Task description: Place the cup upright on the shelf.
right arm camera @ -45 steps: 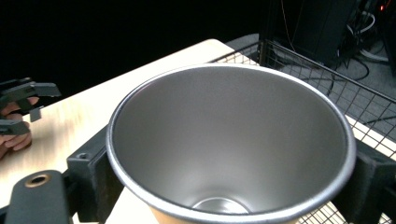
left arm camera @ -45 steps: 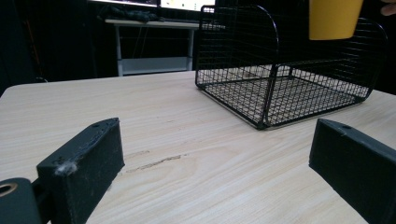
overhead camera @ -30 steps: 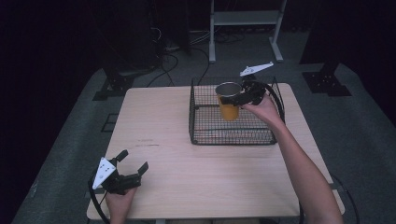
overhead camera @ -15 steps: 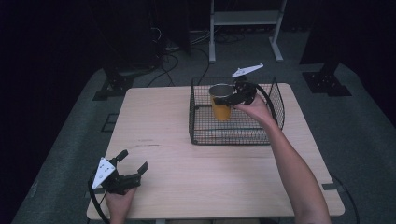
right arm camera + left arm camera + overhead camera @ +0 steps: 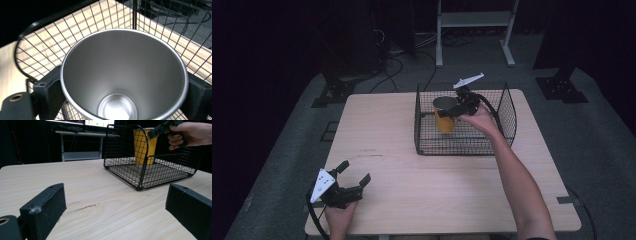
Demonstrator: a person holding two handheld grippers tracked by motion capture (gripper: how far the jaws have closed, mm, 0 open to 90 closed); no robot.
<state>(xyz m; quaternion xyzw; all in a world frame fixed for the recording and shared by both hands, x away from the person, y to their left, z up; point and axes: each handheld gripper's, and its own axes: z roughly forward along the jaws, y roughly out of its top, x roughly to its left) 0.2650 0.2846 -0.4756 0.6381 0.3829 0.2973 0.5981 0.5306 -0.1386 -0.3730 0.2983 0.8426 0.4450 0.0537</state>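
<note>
Here the right hand-held gripper (image 5: 451, 111) clamps the yellow cup (image 5: 444, 120) inside the wire basket (image 5: 507, 117) at the worktop's (image 5: 412, 170) two o'clock; the left hand-held gripper (image 5: 356, 175), at seven o'clock, gapes wide.

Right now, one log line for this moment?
right tool: shut on yellow cup, inside wire basket | left tool: open, idle above table

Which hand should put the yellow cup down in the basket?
The right. Its tongs already clamp the yellow cup on both sides, inside the wire basket. The left tongs sit open and empty at the table's near corner, well away from the basket.
</note>
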